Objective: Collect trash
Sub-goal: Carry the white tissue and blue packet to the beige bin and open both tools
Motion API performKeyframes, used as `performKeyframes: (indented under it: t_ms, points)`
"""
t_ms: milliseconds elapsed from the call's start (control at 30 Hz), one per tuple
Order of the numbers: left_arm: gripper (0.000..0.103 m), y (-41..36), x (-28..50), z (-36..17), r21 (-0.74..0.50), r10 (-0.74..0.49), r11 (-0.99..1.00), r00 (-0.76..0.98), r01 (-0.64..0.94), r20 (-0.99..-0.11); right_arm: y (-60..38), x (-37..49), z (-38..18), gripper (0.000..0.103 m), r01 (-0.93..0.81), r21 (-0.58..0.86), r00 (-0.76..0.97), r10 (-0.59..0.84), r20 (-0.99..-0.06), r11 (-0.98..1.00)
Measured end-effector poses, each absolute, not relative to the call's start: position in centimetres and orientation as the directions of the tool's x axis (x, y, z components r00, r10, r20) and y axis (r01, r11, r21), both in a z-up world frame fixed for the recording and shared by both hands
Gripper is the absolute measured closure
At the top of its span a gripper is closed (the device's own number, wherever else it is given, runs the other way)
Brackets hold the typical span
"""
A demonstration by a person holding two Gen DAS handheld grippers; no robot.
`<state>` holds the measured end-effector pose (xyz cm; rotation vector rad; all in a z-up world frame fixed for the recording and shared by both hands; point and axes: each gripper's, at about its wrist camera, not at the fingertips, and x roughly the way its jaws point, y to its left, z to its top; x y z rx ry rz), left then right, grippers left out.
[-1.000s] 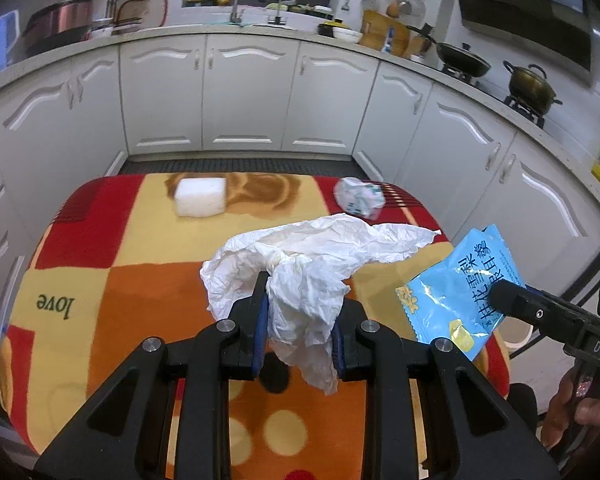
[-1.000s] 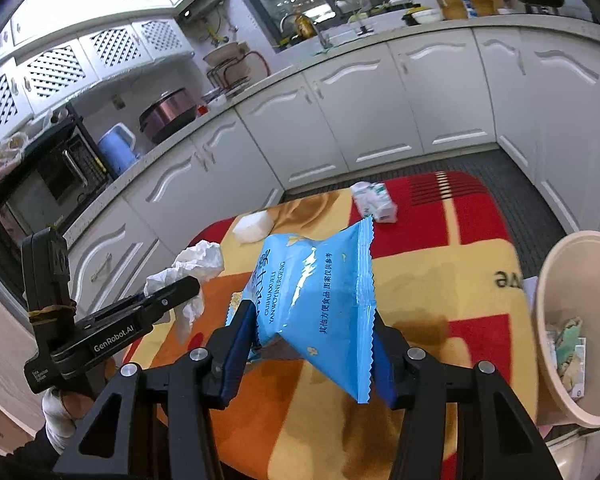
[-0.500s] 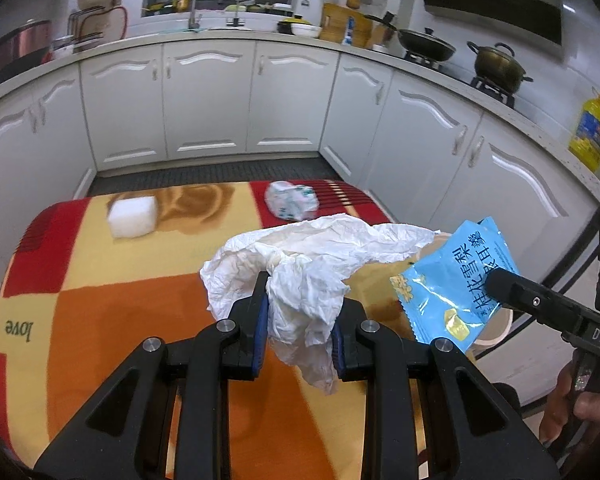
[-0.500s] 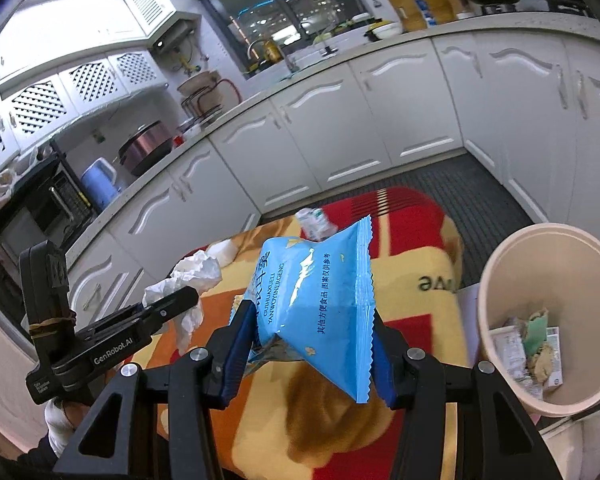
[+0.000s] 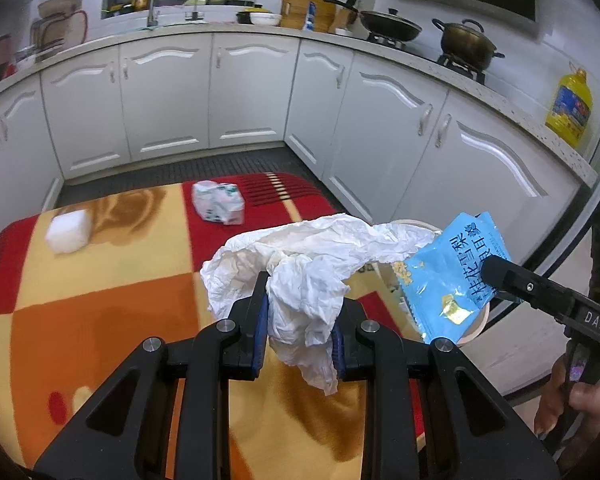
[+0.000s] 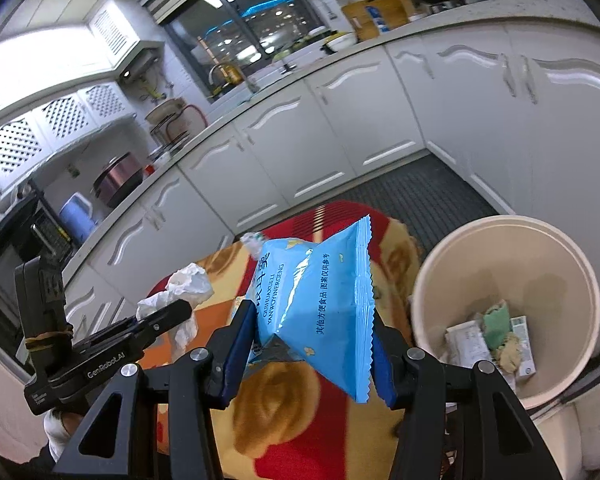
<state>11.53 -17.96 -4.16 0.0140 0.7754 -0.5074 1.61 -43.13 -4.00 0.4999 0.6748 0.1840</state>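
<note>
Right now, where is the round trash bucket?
In the right wrist view, the round beige plastic trash bucket sits on the floor at right, beside the colourful blanket-covered table, just past the shiny blue snack bag.

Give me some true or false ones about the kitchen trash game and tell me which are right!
1. The left gripper is squeezing a crumpled white tissue. True.
2. The right gripper holds a red snack bag. False: the snack bag is blue.
3. The trash bin has nothing inside. False: some wrappers and scraps lie at its bottom.
4. A small white and green packet lies on the colourful blanket. True.
5. The white block is already in the bin. False: it sits on the blanket, far from the bin.
</note>
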Motion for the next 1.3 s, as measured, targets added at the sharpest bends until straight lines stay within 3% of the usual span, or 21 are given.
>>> performKeyframes:
  t_ms: [433,800,900,1000,1033,1300]
  points:
    - [0.08,-25.7,12.9,-6.3,-0.2,-0.503,0.814,0.489,0.546,-0.712,-50.5,0.1,-5.7,0.053,0.169,0.47,0.794,0.163,-0.586,0.866]
    - [0.079,-33.2,14.9,-8.8,-0.22,-0.529,0.761,0.387,0.61,-0.755,-55.3,1.0,-9.8,0.053,0.317,0.418,0.731,0.062,-0.68,0.851]
    - [0.069,-34.5,15.5,-9.7,-0.248,-0.54,0.755,0.361,0.607,-0.76,-55.9,1.4,-10.6,0.053,0.343,0.406,0.713,0.047,-0.7,0.847]
    - [0.042,-35.1,16.1,-10.7,-0.275,-0.549,0.754,0.341,0.596,-0.763,-56.2,2.0,-11.3,0.034,0.363,0.385,0.675,0.045,-0.736,0.848]
    - [0.041,-35.1,16.3,-11.0,-0.281,-0.548,0.755,0.335,0.592,-0.766,-56.2,2.0,-11.5,0.029,0.365,0.379,0.672,0.04,-0.739,0.85]
    - [0.041,-33.9,16.0,-11.0,-0.255,-0.528,0.769,0.358,0.587,-0.77,-56.0,1.0,-12.4,0.029,0.377,0.397,0.667,0.052,-0.744,0.837]
